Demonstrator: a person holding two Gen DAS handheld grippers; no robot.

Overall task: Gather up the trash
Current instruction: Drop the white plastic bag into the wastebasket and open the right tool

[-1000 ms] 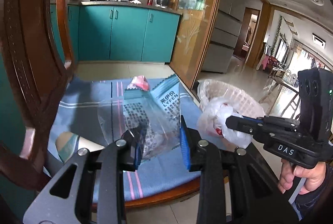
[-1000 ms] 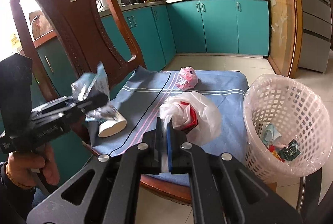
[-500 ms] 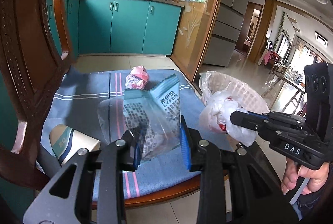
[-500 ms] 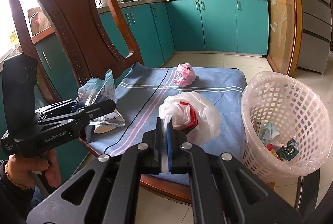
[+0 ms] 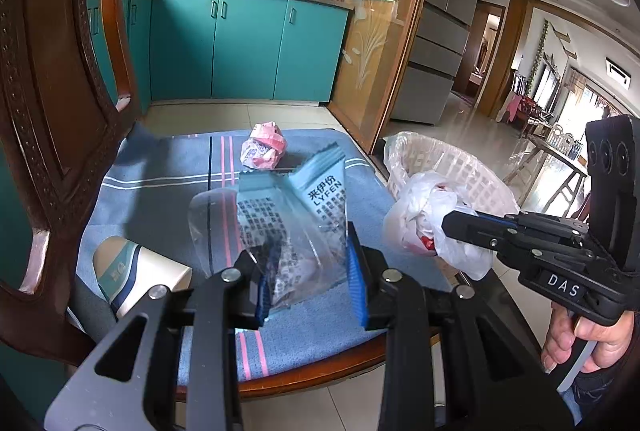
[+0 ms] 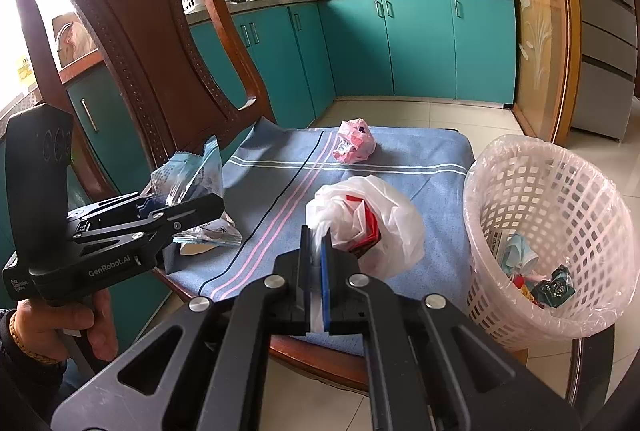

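Observation:
My left gripper [image 5: 308,259] is shut on a teal and clear snack wrapper [image 5: 296,215], held up over the chair's blue striped cushion [image 5: 168,191]. The right wrist view shows that left gripper [image 6: 200,205] from the side, the wrapper [image 6: 196,171] sticking up from it. My right gripper [image 6: 316,243] is shut on a white plastic bag [image 6: 376,223] with something red inside, hanging by the cushion's right edge. A white mesh waste basket [image 6: 560,159] with a clear liner stands to the right and holds several scraps. A crumpled pink wrapper [image 6: 356,141] lies at the cushion's far side.
A paper cup [image 5: 136,275] lies on its side at the cushion's near left. The carved wooden chair back [image 6: 132,51] rises on the left. Teal kitchen cabinets [image 6: 420,43] and tiled floor lie beyond. A hand [image 6: 48,323] holds each gripper handle.
The left gripper with the wrapper has shifted slightly right, away from the chair back, and the cup shows more. The right gripper and its bag have stayed put.

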